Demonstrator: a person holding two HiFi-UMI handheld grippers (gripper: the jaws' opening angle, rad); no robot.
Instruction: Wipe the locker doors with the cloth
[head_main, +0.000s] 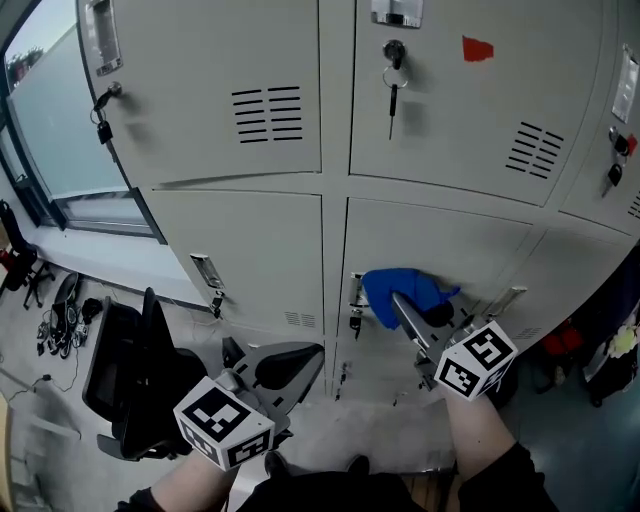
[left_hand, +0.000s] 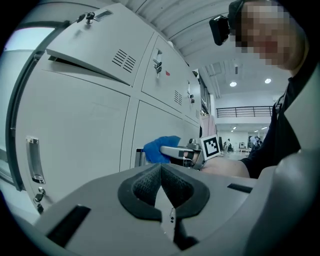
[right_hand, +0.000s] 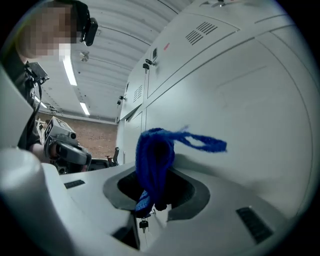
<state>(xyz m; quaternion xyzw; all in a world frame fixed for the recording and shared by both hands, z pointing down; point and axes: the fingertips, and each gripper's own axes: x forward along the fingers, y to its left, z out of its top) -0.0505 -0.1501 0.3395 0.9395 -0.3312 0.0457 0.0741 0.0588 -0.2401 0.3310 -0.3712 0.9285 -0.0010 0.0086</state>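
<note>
One cloth (head_main: 384, 284), tail rightward, right gripper (head_main: 400, 306) pinching

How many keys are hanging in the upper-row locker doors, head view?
3: left door key, middle door key, right-edge door key. Lower-row locks are too small to tell.

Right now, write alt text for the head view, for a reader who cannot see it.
Seen from above, the right claw holds a blue cloth against a lower grey locker door. The left claw sits lower at the left, shut on nothing. Keys hang from locks on the upper doors.
</note>
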